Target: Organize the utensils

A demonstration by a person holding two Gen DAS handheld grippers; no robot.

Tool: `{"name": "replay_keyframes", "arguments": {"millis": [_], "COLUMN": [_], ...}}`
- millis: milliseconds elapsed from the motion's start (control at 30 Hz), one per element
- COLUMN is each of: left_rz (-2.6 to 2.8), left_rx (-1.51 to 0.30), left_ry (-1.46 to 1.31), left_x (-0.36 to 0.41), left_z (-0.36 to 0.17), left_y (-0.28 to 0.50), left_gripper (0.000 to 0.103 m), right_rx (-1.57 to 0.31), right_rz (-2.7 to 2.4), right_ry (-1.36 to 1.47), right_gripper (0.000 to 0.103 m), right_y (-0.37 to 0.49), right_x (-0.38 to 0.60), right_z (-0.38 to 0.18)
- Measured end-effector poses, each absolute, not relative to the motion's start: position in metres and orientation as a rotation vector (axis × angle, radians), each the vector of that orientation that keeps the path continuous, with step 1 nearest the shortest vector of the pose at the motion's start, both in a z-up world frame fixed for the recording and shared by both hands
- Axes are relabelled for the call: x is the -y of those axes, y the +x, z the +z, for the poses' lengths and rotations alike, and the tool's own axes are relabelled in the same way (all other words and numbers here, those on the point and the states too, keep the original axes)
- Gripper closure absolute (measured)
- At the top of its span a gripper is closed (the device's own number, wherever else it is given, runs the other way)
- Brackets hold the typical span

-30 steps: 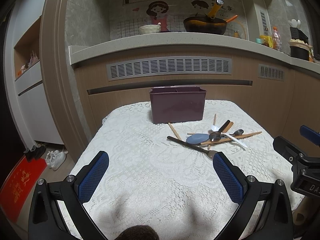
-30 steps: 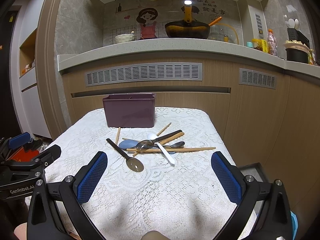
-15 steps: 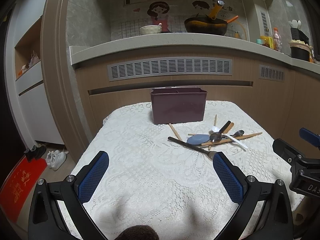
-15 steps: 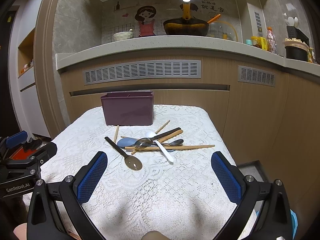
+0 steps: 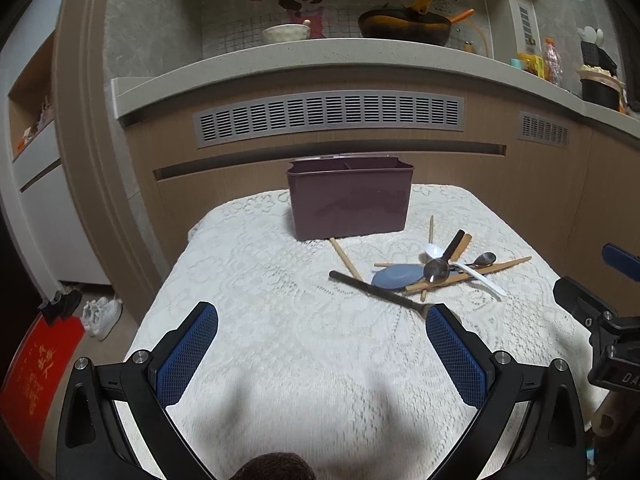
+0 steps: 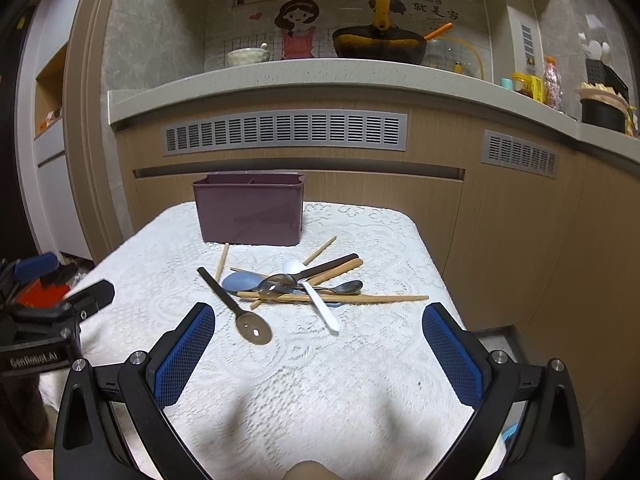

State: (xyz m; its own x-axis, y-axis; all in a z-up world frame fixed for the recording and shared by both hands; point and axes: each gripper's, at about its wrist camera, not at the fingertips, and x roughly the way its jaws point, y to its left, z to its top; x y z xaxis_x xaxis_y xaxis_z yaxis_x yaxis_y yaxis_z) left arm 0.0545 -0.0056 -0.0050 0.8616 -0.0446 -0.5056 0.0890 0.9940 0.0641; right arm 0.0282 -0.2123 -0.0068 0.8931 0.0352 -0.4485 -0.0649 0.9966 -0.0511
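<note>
A purple divided utensil holder (image 5: 350, 198) (image 6: 250, 210) stands at the far side of the table. In front of it lies a loose pile of utensils (image 5: 434, 270) (image 6: 296, 284): wooden chopsticks, metal spoons, a white plastic spoon (image 6: 316, 298), a blue spoon (image 5: 396, 276) and a black-handled slotted spoon (image 6: 236, 308). My left gripper (image 5: 322, 344) is open and empty above the near table, left of the pile. My right gripper (image 6: 318, 342) is open and empty, just short of the pile.
The table has a white lace cloth (image 5: 280, 320) and stands against a wooden counter front (image 5: 328, 152). The counter top carries a bowl (image 5: 286, 34) and a pan (image 5: 404, 26). White shoes (image 5: 102, 314) and a red mat (image 5: 36, 380) lie on the floor at left.
Both grippers have moved a little forward toward the table and the pile. Both stay open. Nothing on the table has moved.
</note>
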Motion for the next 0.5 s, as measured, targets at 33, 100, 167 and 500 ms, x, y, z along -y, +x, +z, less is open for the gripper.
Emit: {"name": "replay_keyframes", "arguments": {"millis": [33,100,167,500], "left_rz": [-0.083,-0.120,-0.142,-0.142], "left_rx": [-0.535,-0.556,-0.573,-0.642], "left_ry": [0.089,0.085,0.083,0.038], "left_x": [0.007,0.008,0.008,-0.025], "left_z": [-0.006,-0.008,-0.010,-0.033], "left_y": [0.062,0.079,0.095,0.144], "left_gripper": [0.000,0.000,0.000,0.000], "right_rx": [-0.470,-0.485,-0.504,-0.687], "right_rz": [0.053,0.053,0.064,0.234], "right_ry": [-0.076,-0.097,-0.116,-0.196], "right_gripper": [0.000,0.000,0.000,0.004], "right_y": [0.033,0.046,0.060,0.147], "right_x": [0.212,0.212,0.211,0.188], "right_z": [-0.007,-0.008,-0.010,-0.037]}}
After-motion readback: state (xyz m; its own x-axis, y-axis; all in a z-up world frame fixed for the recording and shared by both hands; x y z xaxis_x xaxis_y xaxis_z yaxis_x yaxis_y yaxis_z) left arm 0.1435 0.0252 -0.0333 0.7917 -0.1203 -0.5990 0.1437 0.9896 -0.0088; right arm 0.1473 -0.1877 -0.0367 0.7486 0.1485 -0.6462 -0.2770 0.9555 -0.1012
